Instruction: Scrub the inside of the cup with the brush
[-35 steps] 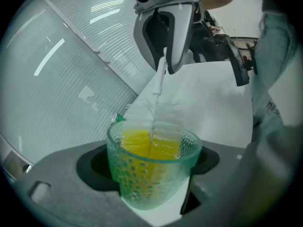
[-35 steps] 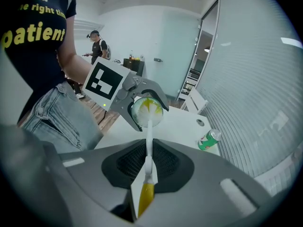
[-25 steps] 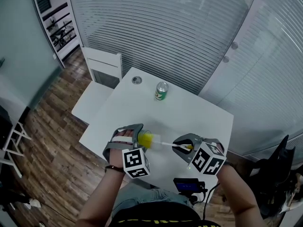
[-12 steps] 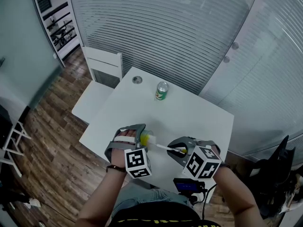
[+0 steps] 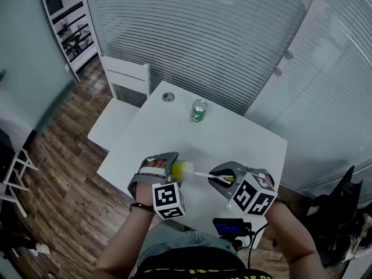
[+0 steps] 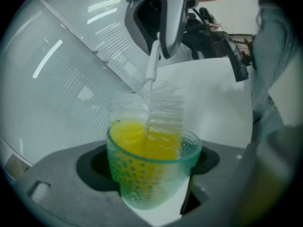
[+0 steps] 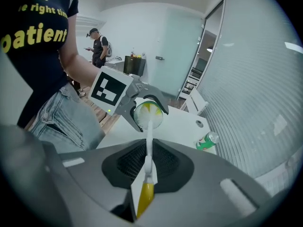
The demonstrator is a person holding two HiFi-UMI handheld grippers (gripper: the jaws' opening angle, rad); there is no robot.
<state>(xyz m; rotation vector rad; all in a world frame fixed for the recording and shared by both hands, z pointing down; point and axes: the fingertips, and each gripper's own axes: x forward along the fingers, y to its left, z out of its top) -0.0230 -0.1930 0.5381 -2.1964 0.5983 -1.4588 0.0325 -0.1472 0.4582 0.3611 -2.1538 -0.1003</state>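
A white table (image 5: 244, 138) fills the frame's centre. A green can (image 5: 199, 111) stands near its upper edge, with a small round disc (image 5: 168, 97) toward the upper-left corner.

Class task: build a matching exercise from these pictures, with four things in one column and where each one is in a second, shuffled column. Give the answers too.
Things:
1. cup
2. brush
3. can
4. chair

Places:
a. handle clamped in the right tongs
b. on the table, away from both tongs
c. on the floor beside the table
d. gripped in the left tongs

Pairs: 1-d, 2-a, 3-b, 4-c.
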